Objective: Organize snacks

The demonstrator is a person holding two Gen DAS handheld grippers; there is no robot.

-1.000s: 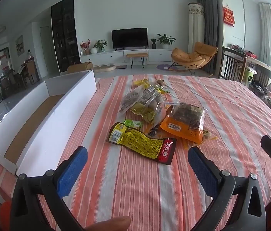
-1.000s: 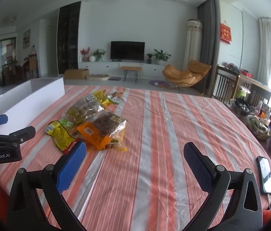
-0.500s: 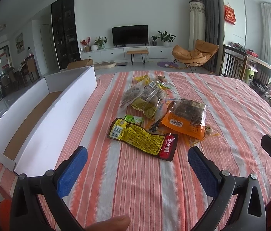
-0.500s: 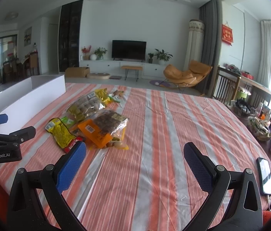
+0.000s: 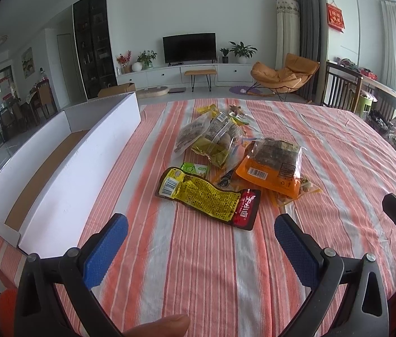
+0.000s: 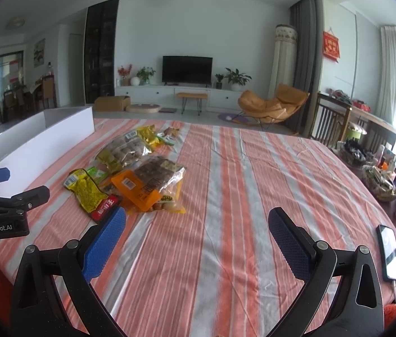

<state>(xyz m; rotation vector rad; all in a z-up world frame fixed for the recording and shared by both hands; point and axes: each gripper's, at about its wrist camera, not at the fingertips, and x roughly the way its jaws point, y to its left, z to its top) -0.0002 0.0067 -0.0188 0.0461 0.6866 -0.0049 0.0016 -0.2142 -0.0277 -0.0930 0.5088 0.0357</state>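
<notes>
Left gripper (image 5: pixel 200 241): jaws wide apart, empty, low over tablecloth (image 5: pixel 212 266) near its front edge. Right gripper (image 6: pixel 196 236): likewise spread, empty, nothing between pads.

Nearest: yellow pack (image 5: pixel 206 195), flat, just ahead of left gripper, toward cloth's middle. Probably light, floppy, slick film; best pinched at red end seam, not the belly.

Next: orange bag (image 5: pixel 272 170), puffed, resting on small wrappers. Contents likely brittle; take by a sealed edge.

Small green packet (image 5: pixel 195 167), partly under pile.

Beyond: clear bags (image 5: pixel 210 137), two at least, overlapping; small yellow wrappers at far end, count uncertain.

Total: six or more items, one heap.

White box (image 5: pixel 65 163), one, open, along left edge.

Phone (image 6: pixel 389 251), one, right edge.
</notes>
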